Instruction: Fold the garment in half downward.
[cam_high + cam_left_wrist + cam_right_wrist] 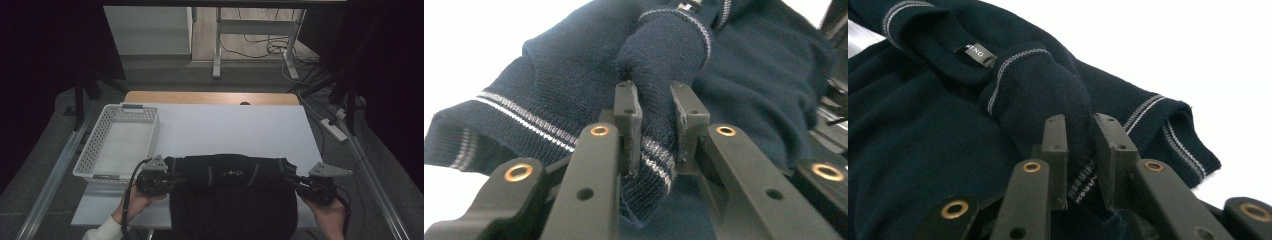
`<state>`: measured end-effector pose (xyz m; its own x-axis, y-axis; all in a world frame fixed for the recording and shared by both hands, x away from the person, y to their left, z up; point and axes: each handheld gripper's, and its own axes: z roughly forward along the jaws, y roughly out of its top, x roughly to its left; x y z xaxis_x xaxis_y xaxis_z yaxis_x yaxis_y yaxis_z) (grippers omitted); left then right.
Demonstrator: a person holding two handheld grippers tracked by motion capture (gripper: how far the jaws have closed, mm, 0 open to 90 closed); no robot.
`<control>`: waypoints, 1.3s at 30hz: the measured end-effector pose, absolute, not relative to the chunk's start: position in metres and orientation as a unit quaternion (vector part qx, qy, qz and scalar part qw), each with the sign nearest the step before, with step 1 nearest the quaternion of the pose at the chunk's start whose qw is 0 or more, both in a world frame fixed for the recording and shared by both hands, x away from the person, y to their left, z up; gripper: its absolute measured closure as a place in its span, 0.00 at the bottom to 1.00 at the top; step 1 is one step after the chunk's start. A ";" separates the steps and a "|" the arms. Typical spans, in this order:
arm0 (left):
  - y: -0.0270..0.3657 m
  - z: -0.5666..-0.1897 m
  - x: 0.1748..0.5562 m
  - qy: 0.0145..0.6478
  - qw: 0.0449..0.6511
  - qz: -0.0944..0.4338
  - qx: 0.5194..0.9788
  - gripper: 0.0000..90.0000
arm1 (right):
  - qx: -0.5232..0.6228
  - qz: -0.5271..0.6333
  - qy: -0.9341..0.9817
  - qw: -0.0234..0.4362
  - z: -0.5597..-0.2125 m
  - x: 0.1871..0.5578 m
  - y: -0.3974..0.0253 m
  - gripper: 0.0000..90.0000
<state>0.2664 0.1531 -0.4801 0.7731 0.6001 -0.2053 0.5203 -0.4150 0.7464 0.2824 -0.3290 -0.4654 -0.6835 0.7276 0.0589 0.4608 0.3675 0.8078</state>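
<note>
A dark navy knit sweater (232, 192) with pale stripes lies at the near edge of the counter (235, 127), its lower part hanging over toward the person. The left hand-held gripper (172, 177) is clamped on a bunched fold of the sweater's left end, the knit squeezed between its jaws. The right hand-held gripper (295, 180) pinches a striped fold at the opposite end, near the neck label (976, 53). A white perforated basket (95, 145) sits on the counter just left of the sweater.
</note>
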 end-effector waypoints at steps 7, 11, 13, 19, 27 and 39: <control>0.150 -0.469 0.267 0.337 0.436 0.080 0.831 0.53 | 0.372 0.445 0.797 0.167 -0.459 0.281 -0.330 0.55; 0.147 -0.460 0.272 0.340 0.436 0.104 0.826 0.45 | 0.381 0.450 0.789 0.172 -0.454 0.287 -0.328 0.43; 0.140 -0.451 0.280 0.340 0.431 0.128 0.826 0.42 | 0.379 0.444 0.792 0.178 -0.452 0.292 -0.324 0.41; 0.125 -0.441 0.306 0.340 0.411 0.155 0.831 0.39 | 0.373 0.423 0.807 0.177 -0.450 0.317 -0.311 0.39; 0.109 -0.439 0.349 0.352 0.396 0.145 0.835 0.37 | 0.370 0.404 0.820 0.165 -0.447 0.352 -0.290 0.37; 0.104 -0.466 0.381 0.373 0.351 0.112 0.851 0.35 | 0.385 0.381 0.826 0.156 -0.463 0.388 -0.282 0.35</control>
<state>0.3809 0.1042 -0.4655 0.6969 0.7136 -0.0718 0.5567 -0.4750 0.6816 0.3882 -0.2821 -0.4632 -0.6542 0.7555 0.0348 0.5174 0.4135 0.7492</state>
